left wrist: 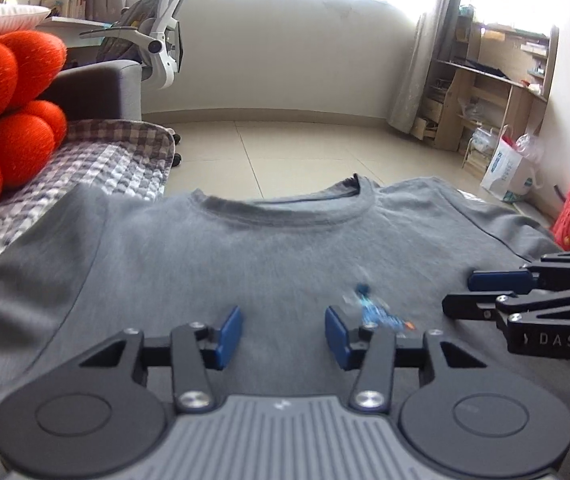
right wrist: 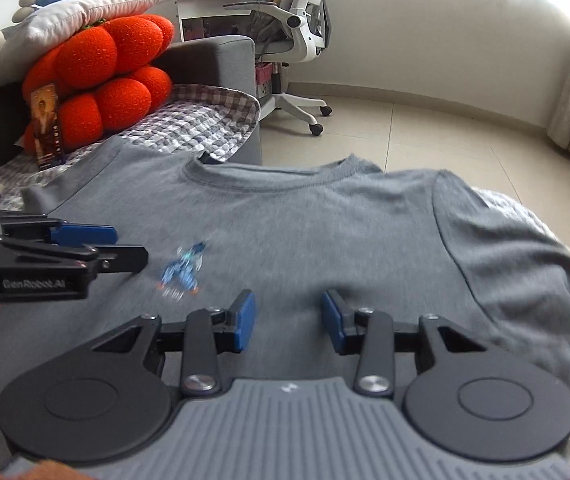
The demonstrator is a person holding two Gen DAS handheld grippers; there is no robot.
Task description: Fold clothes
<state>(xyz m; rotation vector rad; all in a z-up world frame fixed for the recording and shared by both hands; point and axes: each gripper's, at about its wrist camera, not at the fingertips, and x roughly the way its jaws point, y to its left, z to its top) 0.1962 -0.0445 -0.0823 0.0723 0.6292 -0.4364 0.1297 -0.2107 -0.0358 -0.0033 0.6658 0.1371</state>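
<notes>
A grey T-shirt [left wrist: 245, 256] with a small blue print [left wrist: 377, 312] lies spread front-up on the bed, its collar [left wrist: 285, 208] at the far side. My left gripper [left wrist: 283, 336] hovers over the shirt's chest, open, with only flat cloth showing between its blue pads [left wrist: 231, 336]. My right gripper [right wrist: 289, 322] hovers over the chest too, open, beside the print [right wrist: 183, 270]. Each gripper shows in the other's view: the right one [left wrist: 459, 292] at the right edge, the left one [right wrist: 131, 246] at the left edge. The right sleeve [right wrist: 517, 264] hangs toward the bed's edge.
An orange plush cushion [right wrist: 101, 84] and a checked blanket [right wrist: 193, 124] sit at the far left by a grey sofa arm [right wrist: 213, 56]. A white office chair [right wrist: 301, 28] stands on the tiled floor [left wrist: 305, 152]. Wooden shelves [left wrist: 485, 88] and bags [left wrist: 509, 168] line the right.
</notes>
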